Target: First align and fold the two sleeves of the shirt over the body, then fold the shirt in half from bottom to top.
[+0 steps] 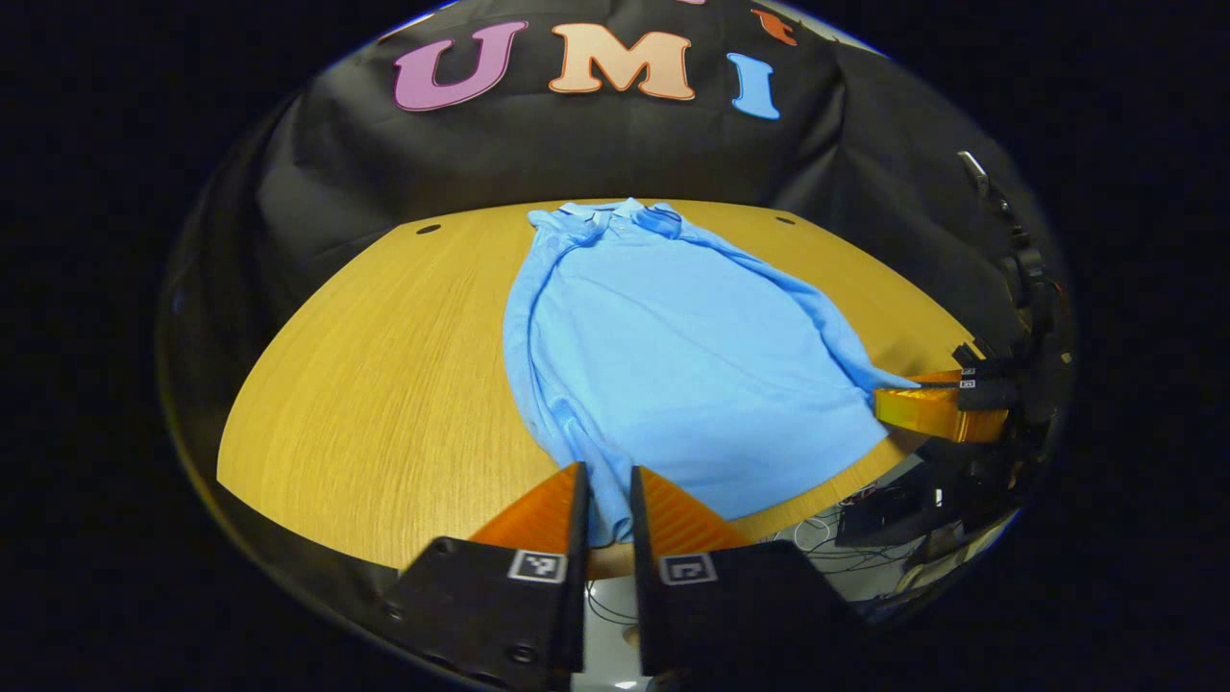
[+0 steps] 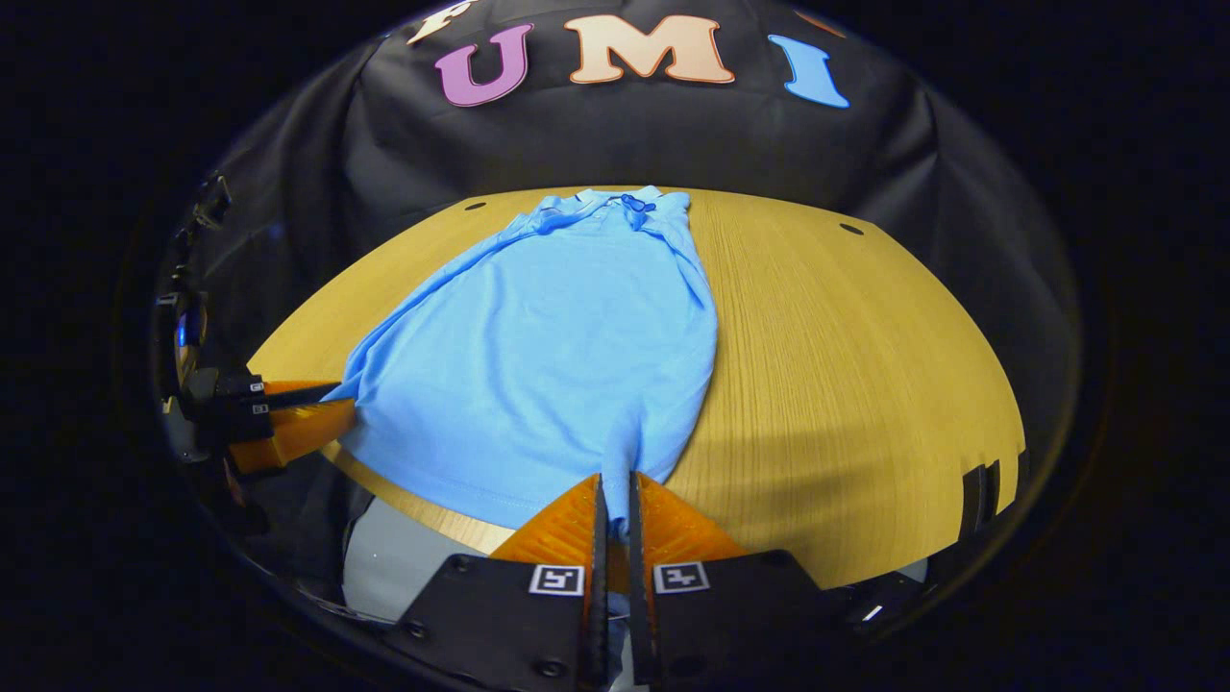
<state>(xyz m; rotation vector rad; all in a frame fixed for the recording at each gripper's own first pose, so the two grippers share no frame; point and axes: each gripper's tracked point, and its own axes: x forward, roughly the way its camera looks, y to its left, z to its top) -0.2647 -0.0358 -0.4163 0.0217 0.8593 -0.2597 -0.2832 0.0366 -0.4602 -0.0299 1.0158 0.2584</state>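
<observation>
**Both sleeves pinched, fold-over about to begin**

The shirt [image 1: 663,365] lies flat on the table [image 1: 384,384], collar at the far edge. The left gripper [image 1: 607,481] pinches one sleeve cuff near the hem, and the right gripper [image 2: 615,485] pinches the other. This looks like the sleeve step. Next, I'd judge, each cuff must be carried inward over the body and laid down smooth.
</observation>
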